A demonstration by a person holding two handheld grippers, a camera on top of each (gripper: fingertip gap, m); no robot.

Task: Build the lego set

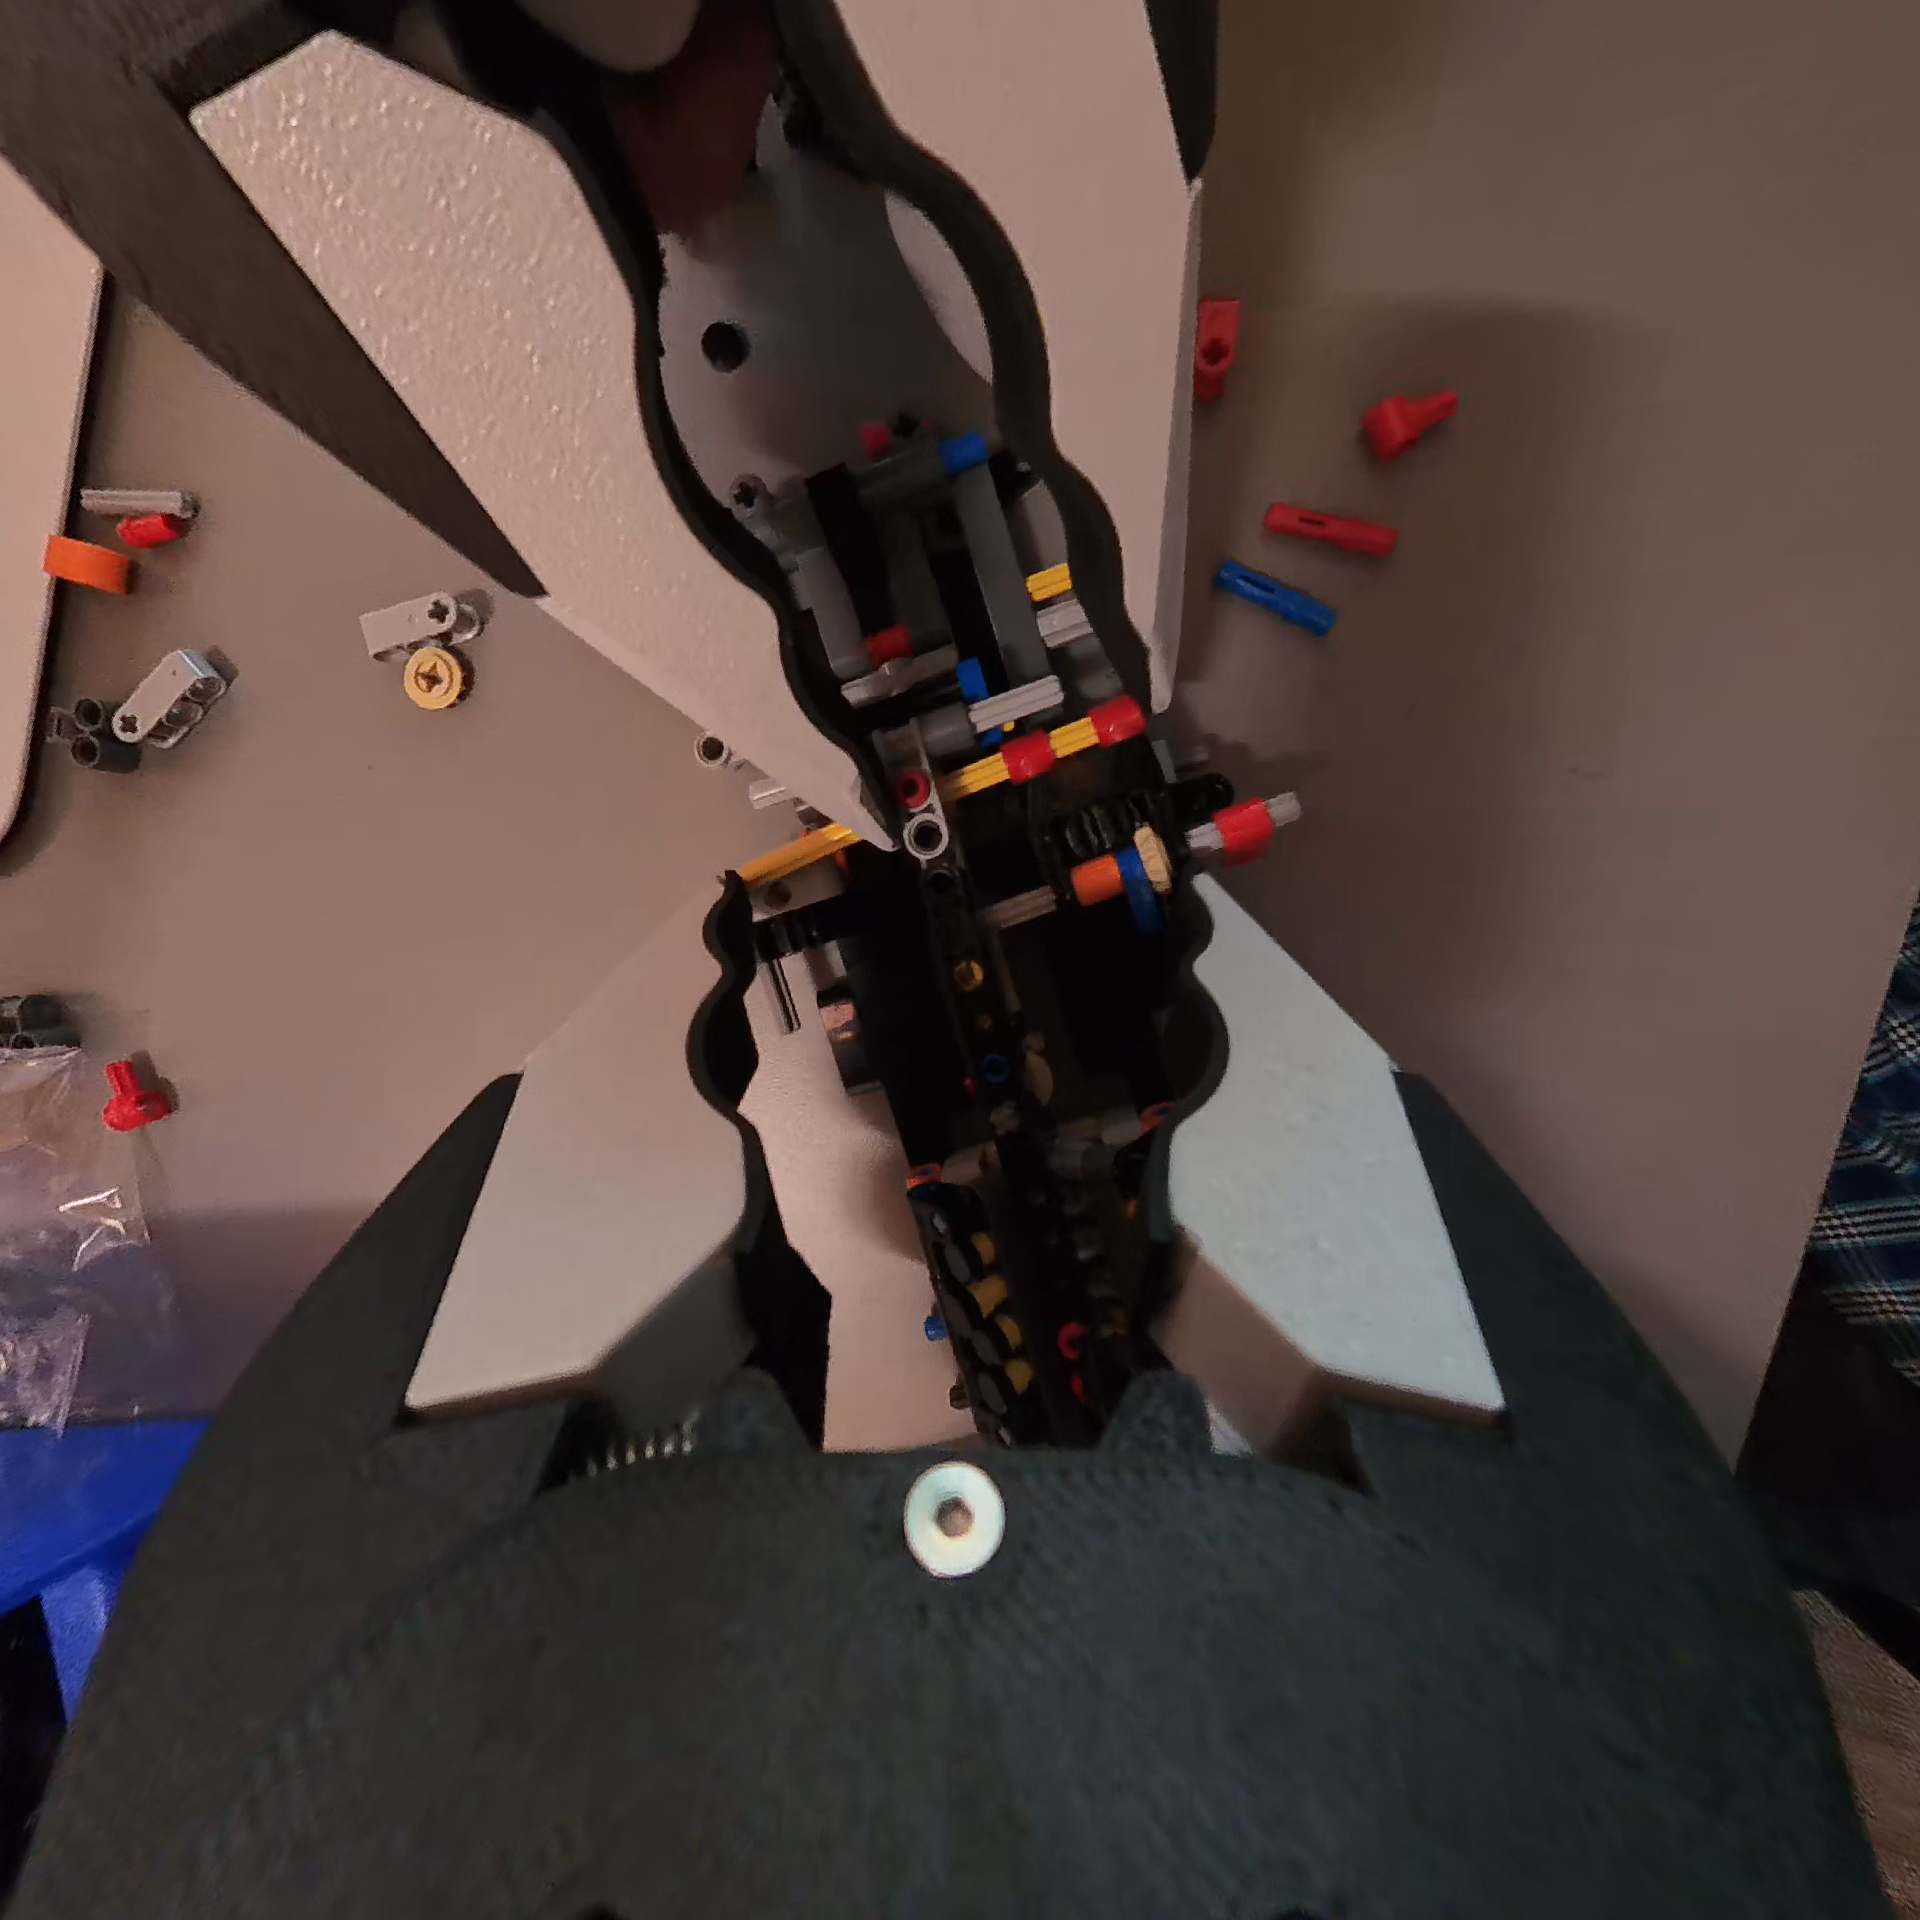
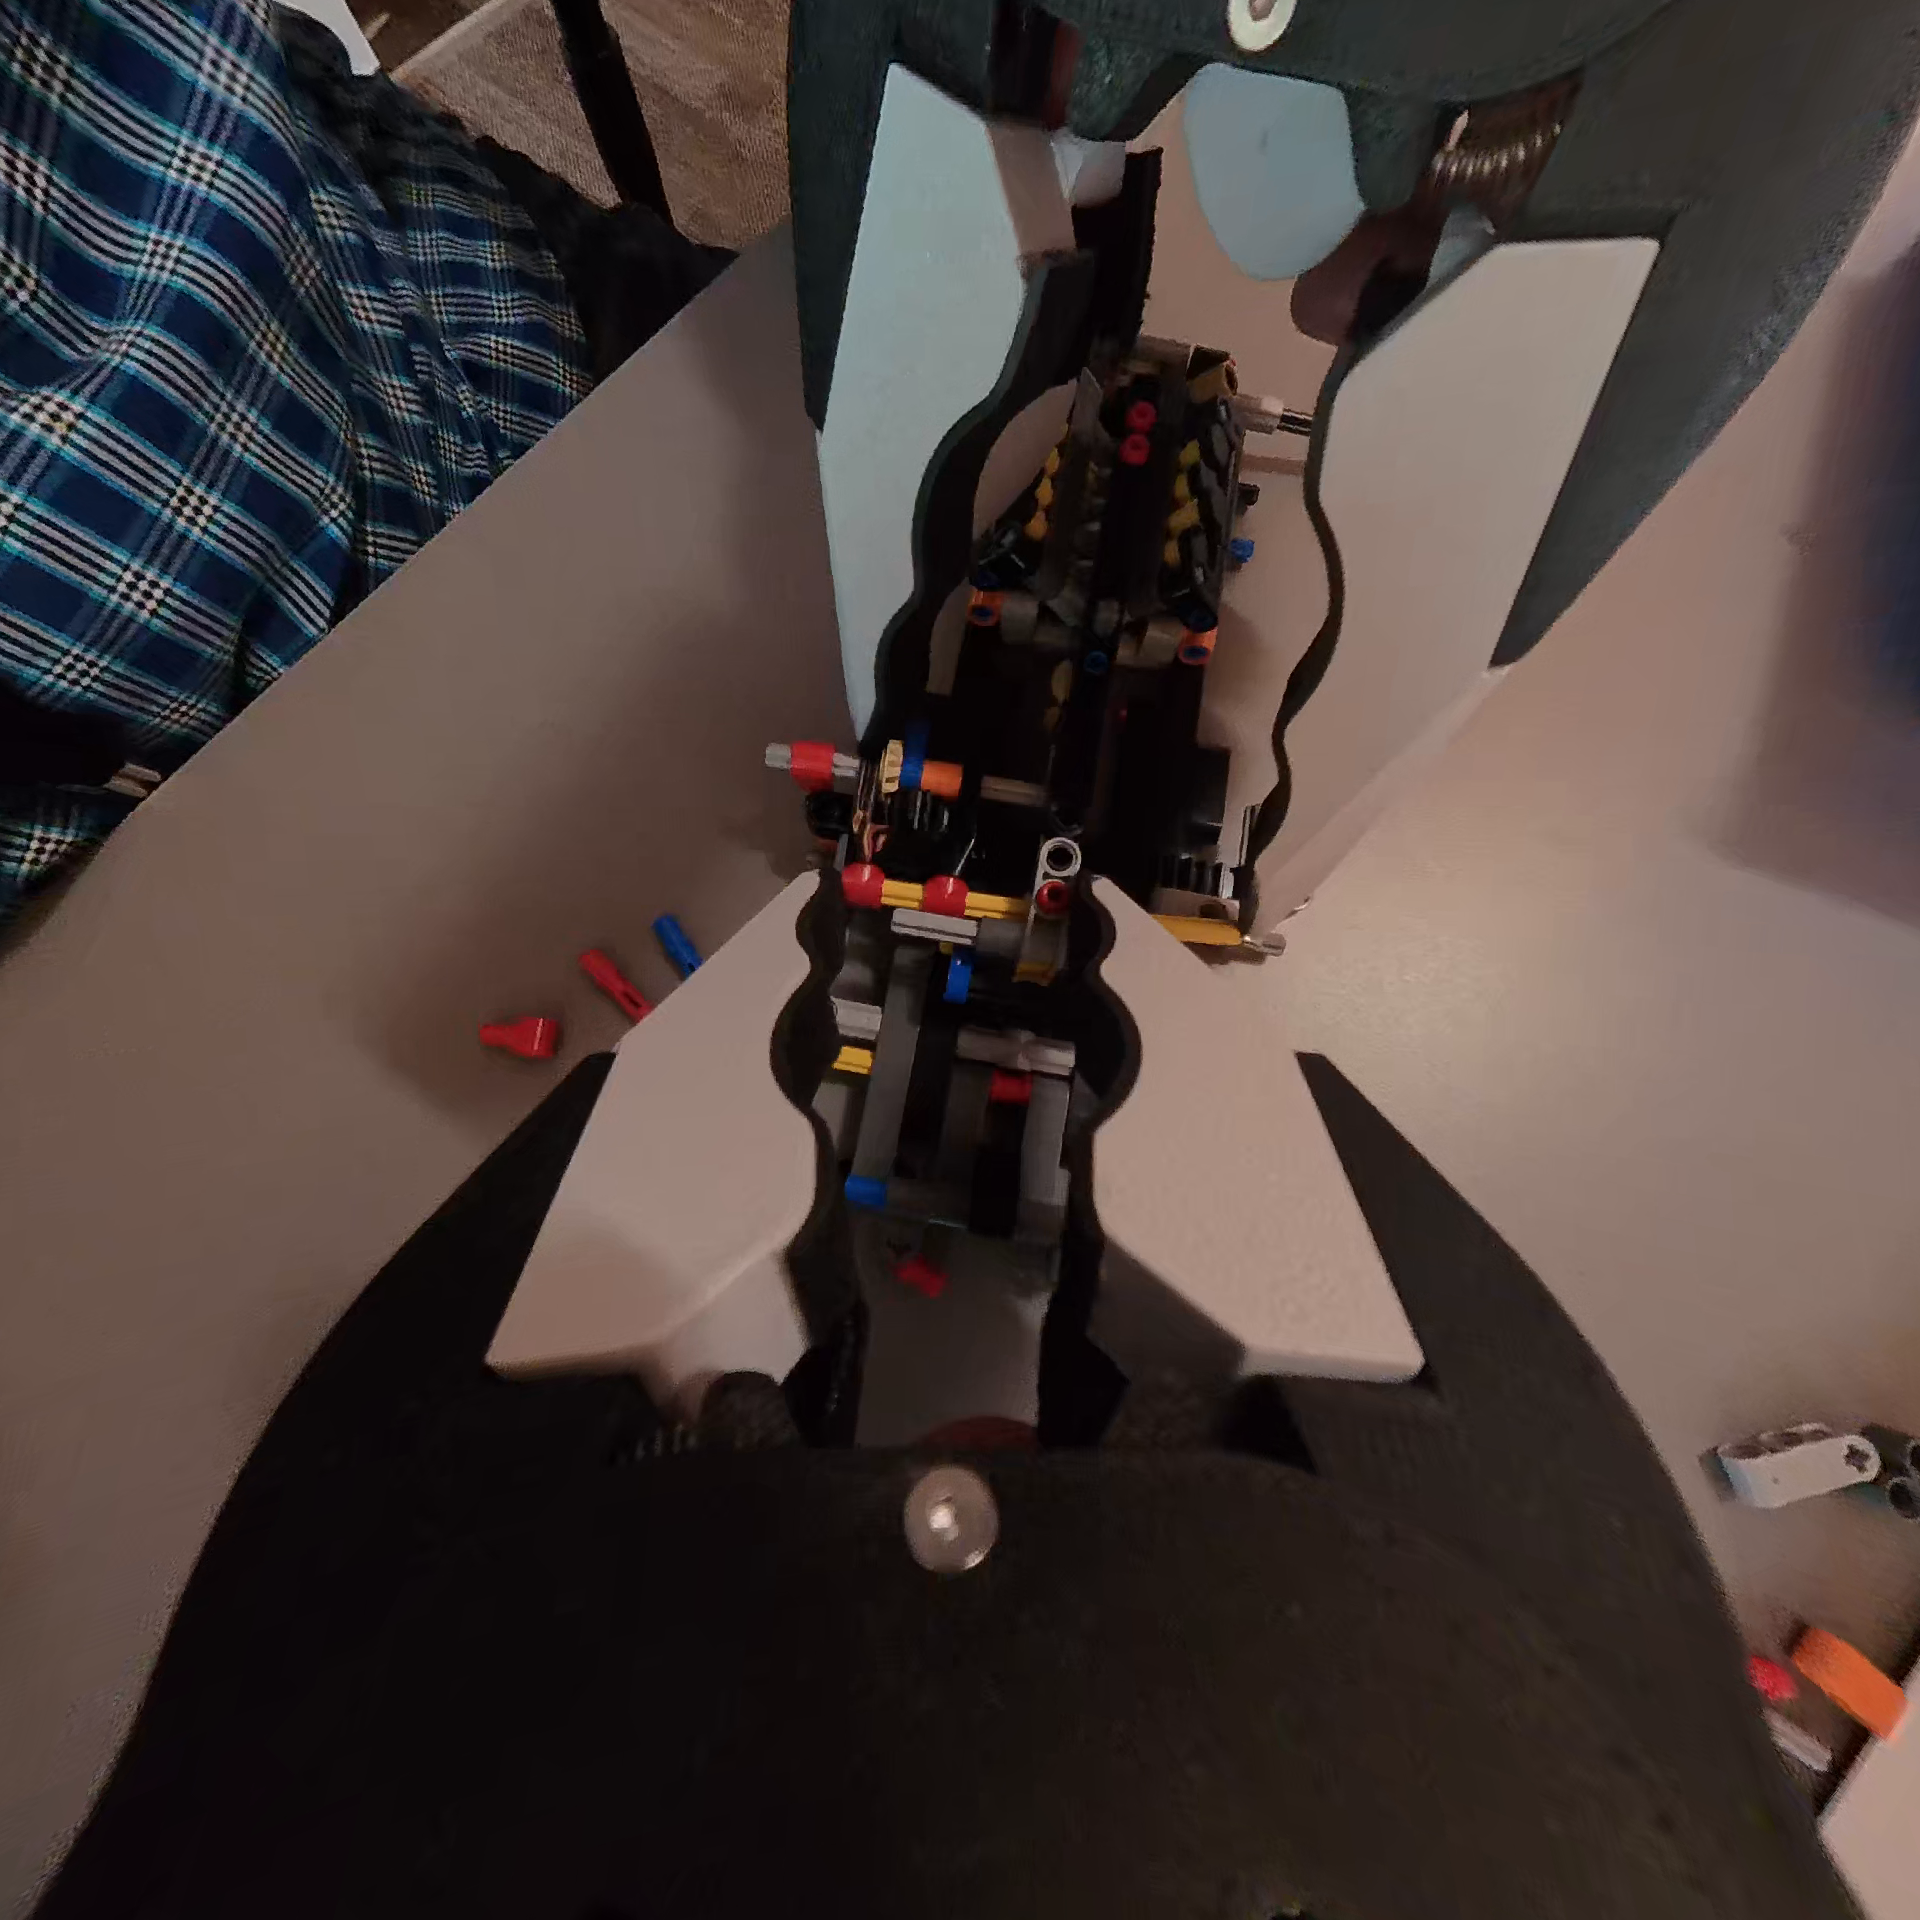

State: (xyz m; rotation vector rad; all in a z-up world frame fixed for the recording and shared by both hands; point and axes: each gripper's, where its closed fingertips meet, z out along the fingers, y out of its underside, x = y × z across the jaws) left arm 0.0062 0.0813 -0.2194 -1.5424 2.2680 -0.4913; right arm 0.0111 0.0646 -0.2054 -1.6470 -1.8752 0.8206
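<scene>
Gripping opposite ends of the long black lego assembly with grey beams, yellow axles and red bushes [image 1: 997, 935]: left tool [image 1: 961, 914] closed narrow on the black end toward 6 o'clock, right tool [image 2: 961, 914] closed narrow on the grey-beam end, the two tools nose to nose over the pale beige desk [image 1: 468, 935]. Held at the middle of both views, fingertips of the two tools nearly touching around the build; whether lifted or resting on the desk cannot be told.

Open room at 3 o'clock in the left wrist view, out to the desk edge beside a blue plaid cloth [image 1: 1881, 1195]. Scattered there, near the build: a red angled connector [image 1: 1408, 421], a red pin [image 1: 1330, 530], a blue pin [image 1: 1276, 596], a red short connector [image 1: 1216, 348].

More crowded at 9 o'clock: a tan round gear [image 1: 431, 677] touching a light grey short beam [image 1: 421, 621], a grey bent liftarm [image 1: 171, 694], an orange curved piece [image 1: 88, 566], a red connector [image 1: 135, 1091], a clear plastic bag [image 1: 62, 1247] at 8 o'clock. Desk edge running diagonally at 10 o'clock in the right wrist view, plaid cloth beyond.
</scene>
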